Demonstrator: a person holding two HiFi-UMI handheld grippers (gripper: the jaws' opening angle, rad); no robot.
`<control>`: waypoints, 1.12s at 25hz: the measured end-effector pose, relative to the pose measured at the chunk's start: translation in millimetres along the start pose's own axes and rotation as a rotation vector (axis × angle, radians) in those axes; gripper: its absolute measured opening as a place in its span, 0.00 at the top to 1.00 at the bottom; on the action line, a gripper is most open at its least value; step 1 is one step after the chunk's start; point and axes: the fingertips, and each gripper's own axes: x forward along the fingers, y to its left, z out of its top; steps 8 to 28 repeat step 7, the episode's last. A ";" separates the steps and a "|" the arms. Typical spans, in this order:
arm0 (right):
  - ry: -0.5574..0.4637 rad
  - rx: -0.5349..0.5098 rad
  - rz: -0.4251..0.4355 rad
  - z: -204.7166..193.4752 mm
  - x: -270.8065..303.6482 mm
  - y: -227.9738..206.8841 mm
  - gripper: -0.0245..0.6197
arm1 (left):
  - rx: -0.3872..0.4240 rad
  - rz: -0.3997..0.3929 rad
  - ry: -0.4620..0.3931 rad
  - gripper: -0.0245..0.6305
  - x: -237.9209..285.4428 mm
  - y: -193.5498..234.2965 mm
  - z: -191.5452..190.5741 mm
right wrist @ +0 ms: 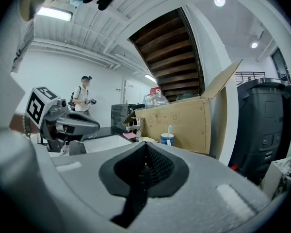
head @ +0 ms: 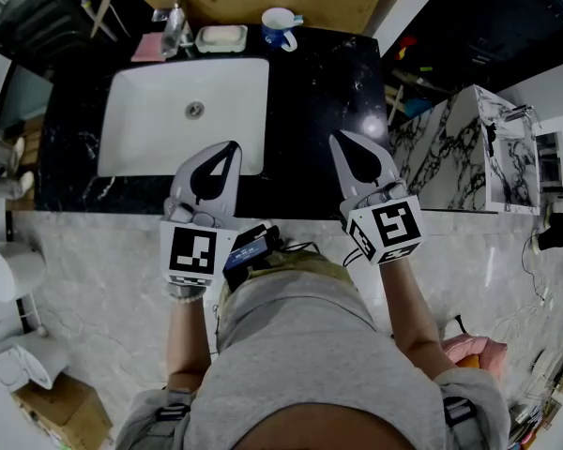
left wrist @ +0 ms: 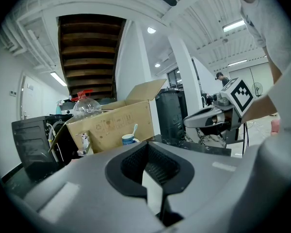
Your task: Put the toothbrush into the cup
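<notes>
Toothbrush in cup, long axis near upright, head apparently up; I see left gripper and right gripper jaws clenched, empty.

No legible writing in any view.
The cardboard box at centre left of the left gripper view bears faint printed symbols, too small to read. The cube on the left hand-held gripper, like the right hand-held gripper, shows only black-and-white square markers.

Your head camera looks steeply down on the counter and sink. Each gripper camera rides close behind its fingers, facing nearly level toward the cup, which all three views share.
</notes>
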 end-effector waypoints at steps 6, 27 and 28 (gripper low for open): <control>0.003 0.002 -0.003 -0.8 0.3 -0.2 0.97 | 0.006 -0.004 -0.007 0.95 -0.1 0.8 2.0; 0.004 0.001 -0.003 -0.8 0.6 -0.1 0.97 | 0.007 -0.004 -0.009 0.95 -0.2 1.1 2.3; 0.004 0.001 -0.003 -0.8 0.6 -0.1 0.97 | 0.007 -0.004 -0.009 0.95 -0.2 1.1 2.3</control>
